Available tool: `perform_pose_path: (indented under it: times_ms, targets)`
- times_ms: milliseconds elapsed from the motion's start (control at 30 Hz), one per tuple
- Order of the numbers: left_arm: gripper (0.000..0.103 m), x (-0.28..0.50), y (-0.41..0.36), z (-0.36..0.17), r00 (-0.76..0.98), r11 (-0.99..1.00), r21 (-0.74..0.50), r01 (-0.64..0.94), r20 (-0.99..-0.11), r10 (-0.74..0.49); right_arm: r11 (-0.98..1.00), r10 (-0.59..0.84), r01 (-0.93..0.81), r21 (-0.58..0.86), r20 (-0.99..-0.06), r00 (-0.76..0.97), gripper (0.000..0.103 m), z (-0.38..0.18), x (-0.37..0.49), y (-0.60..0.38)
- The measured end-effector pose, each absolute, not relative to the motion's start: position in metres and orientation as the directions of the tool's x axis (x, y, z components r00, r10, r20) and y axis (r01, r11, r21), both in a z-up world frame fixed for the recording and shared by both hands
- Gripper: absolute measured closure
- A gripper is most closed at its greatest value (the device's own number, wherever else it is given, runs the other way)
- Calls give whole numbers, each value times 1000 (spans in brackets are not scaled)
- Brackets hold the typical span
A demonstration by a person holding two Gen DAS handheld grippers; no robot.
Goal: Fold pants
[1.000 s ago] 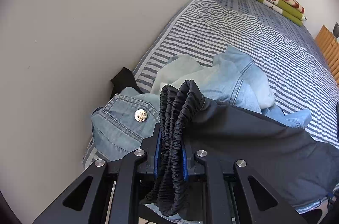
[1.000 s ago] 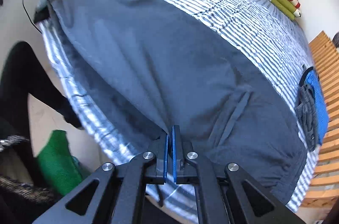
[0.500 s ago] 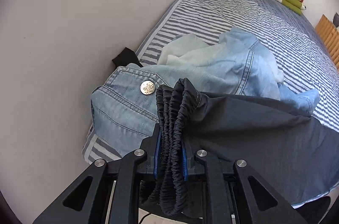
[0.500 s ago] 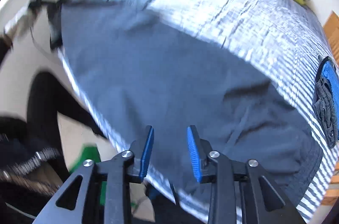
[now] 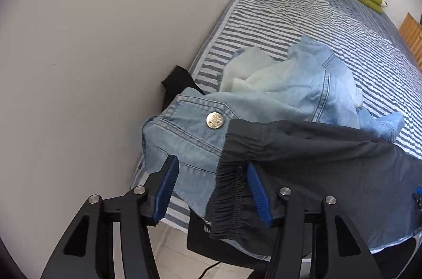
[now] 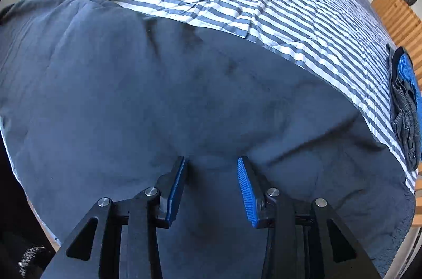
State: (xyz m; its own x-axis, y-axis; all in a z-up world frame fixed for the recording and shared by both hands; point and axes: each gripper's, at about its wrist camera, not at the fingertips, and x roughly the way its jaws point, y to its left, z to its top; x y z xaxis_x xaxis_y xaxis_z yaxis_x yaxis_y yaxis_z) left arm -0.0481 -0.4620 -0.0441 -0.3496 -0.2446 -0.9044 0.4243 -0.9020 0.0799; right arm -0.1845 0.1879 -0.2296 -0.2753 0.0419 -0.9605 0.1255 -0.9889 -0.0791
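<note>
Pants: I am laying the dark pants [image 6: 163,105] flat along the near edge of the striped bed [image 6: 263,2], so the next fold has a smooth base.
Left gripper: I am opening the left gripper [image 5: 211,186]; the elastic waistband [image 5: 232,189] is hanging loose between the jaws, resting against one pad only.
Right gripper: I am opening the right gripper [image 6: 211,189] just over the cloth, gripping nothing.
Jeans: the jeans [image 5: 200,136] are bunching under the waistband end, propping it up.
</note>
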Motion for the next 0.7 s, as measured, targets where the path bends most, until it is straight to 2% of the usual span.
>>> perform_pose_path:
  times_ms: [167, 267, 367, 433, 567, 700]
  targets:
    - [43, -37, -465, -23, -388, -906, 61, 420, -890, -240, -993, 42, 96, -72, -959, -282, 67, -229, -186, 197]
    - [43, -47, -456, -26, -357, -916, 103, 387, -900, -252, -992, 50, 98, -82, -955, -293, 67, -231, -183, 197]
    - [43, -64, -442, -37, -272, -913, 206, 352, -911, -310, -990, 65, 100, -99, -952, -299, 66, -235, -187, 190]
    - [43, -66, -428, -25, -311, -917, 228, 328, -890, -333, -992, 61, 90, -91, -955, -291, 66, -235, -189, 192]
    - [43, -71, -389, 8, -472, -957, 70, 280, -858, -201, -996, 33, 73, -60, -944, -328, 66, -219, -188, 192]
    - [43, -110, -284, 5, -516, -1000, 14, 3, -857, -13, -990, -121, 120, 78, -900, -419, 66, -183, -201, 178]
